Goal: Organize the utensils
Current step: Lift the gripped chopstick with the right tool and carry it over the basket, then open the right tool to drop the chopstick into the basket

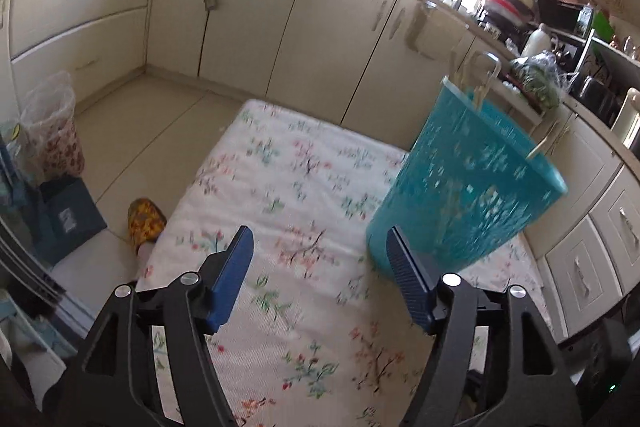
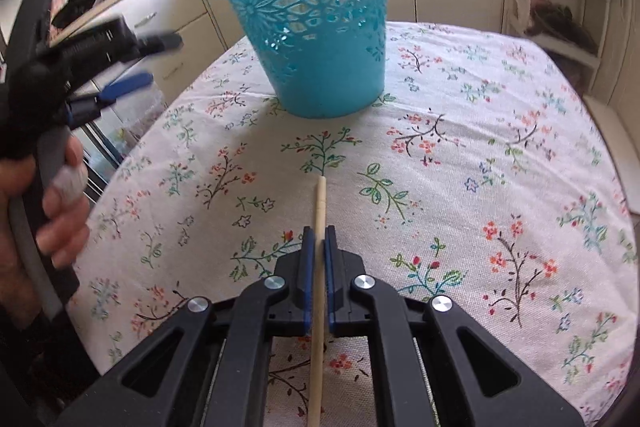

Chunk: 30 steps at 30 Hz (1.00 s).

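My right gripper [image 2: 319, 241] sits at the lower centre of the right wrist view, its blue pads pinched tight on a thin pale wooden stick [image 2: 320, 211], a chopstick by the look of it. The stick runs straight up between the pads, its tip poking out ahead toward the middle of the frame and its other end trailing off the bottom edge. Under it lies the tabletop [image 2: 480, 155], covered in a white cloth printed with small flowers.

My left gripper [image 1: 320, 259] fills the bottom of the left wrist view with its pads spread wide and nothing between them; only the flowered cloth shows in the gap. In the right wrist view it appears at the upper left, blurred, with a hand [image 2: 48, 195] wrapped round its handle.

Beyond both stands the teal basket [image 2: 316, 23], a tall plastic holder with a cut-out flower pattern, resting on the cloth at the top centre of the right wrist view. In the left wrist view it lies at the right, and pale stick-like utensils [image 1: 478, 83] already rise above its rim.

I judge the step in hand to be carrying this stick to the basket. The next move calls for lifting the stick above the rim, tipping it upright and letting go inside, perhaps with my free left gripper steadying the basket wall.
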{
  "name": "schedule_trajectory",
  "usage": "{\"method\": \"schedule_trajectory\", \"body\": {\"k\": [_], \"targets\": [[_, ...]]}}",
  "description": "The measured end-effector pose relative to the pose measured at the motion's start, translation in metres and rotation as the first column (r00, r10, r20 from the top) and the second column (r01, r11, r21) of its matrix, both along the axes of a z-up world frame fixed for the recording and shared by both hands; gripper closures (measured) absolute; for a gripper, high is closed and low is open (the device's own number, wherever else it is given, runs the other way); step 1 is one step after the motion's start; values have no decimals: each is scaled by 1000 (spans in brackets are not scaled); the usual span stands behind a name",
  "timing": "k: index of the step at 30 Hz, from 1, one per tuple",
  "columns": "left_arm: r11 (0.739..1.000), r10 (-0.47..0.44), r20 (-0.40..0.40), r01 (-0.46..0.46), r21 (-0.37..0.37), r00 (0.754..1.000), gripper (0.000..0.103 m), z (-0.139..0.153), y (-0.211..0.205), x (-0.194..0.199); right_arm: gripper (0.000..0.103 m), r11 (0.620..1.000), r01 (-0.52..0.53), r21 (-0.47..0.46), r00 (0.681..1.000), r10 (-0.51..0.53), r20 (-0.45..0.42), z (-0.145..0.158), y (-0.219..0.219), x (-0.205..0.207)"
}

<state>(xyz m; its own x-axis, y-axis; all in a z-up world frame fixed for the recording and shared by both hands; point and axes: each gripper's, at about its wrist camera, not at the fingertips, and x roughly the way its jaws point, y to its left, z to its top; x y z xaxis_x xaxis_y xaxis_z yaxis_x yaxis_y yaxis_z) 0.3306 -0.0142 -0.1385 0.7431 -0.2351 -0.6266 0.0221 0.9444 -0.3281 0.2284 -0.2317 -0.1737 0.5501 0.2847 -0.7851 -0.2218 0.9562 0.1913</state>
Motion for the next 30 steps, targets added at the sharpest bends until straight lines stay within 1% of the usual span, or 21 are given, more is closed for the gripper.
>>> {"method": "schedule_trajectory", "body": {"k": [1,2,3,5,6,7,8,10,12,14,16,17,19,21,23,26,28,29,30], "targets": [[1000,0,-26,0,3,1000,31,-10,0,-1,97,1000,1,1,1000,-1,0,0,0,0],[1000,-2,-46,2,5,999,30,-19,1,-4,97,1000,6,22,1000,-6,-6,0,-3,0],[1000,-3,-61,3,8,998,27,-26,0,-5,97,998,12,64,1000,-11,-10,1,-8,-1],[1000,3,-103,-3,3,995,26,-36,0,-5,97,986,20,165,1000,-21,6,7,-20,-6],[1000,2,-89,-2,-6,996,25,-34,2,-6,97,979,18,204,999,-25,29,15,-24,-10],[1000,7,-70,-7,-2,997,20,-32,2,-7,97,971,13,237,998,-25,50,22,-28,-12],[1000,11,-74,-10,5,997,19,-32,1,-6,97,960,4,281,996,-29,85,35,-32,-14],[1000,4,-86,-2,14,996,19,-35,-2,-5,97,943,-20,332,987,-33,155,61,-36,-15],[1000,-1,-84,3,21,996,18,-34,-4,-4,97,923,-52,380,970,-44,241,93,-39,-9],[1000,-2,-89,4,19,996,18,-34,-5,-3,97,909,-78,410,949,-58,308,120,-41,2],[1000,-3,-91,4,13,996,18,-35,-5,-3,97,888,-99,449,928,-81,363,146,-41,23],[1000,-5,-90,6,12,996,18,-34,-5,-4,97,883,-102,457,920,-92,382,155,-38,34],[1000,-4,-87,5,11,996,18,-33,-5,-5,97,882,-105,460,893,-120,434,176,-33,61],[1000,-4,-79,5,5,997,18,-33,-5,-5,97,889,-95,448,872,-142,468,188,-28,84],[1000,-4,-75,4,-6,997,18,-34,-3,-6,97,896,-63,439,856,-177,486,192,-23,107],[1000,1,-74,-3,-30,997,18,-35,1,-6,97,907,1,422,847,-225,482,185,-17,137],[999,0,-72,-3,-43,997,18,-35,2,-5,97,915,49,400,853,-247,461,173,-14,153],[999,-1,-71,-2,-46,997,18,-35,2,-5,97,919,63,389,857,-249,451,169,-14,154],[999,-3,-70,-1,-48,998,18,-36,2,-6,97,925,77,372,866,-247,436,164,-12,159]]}}
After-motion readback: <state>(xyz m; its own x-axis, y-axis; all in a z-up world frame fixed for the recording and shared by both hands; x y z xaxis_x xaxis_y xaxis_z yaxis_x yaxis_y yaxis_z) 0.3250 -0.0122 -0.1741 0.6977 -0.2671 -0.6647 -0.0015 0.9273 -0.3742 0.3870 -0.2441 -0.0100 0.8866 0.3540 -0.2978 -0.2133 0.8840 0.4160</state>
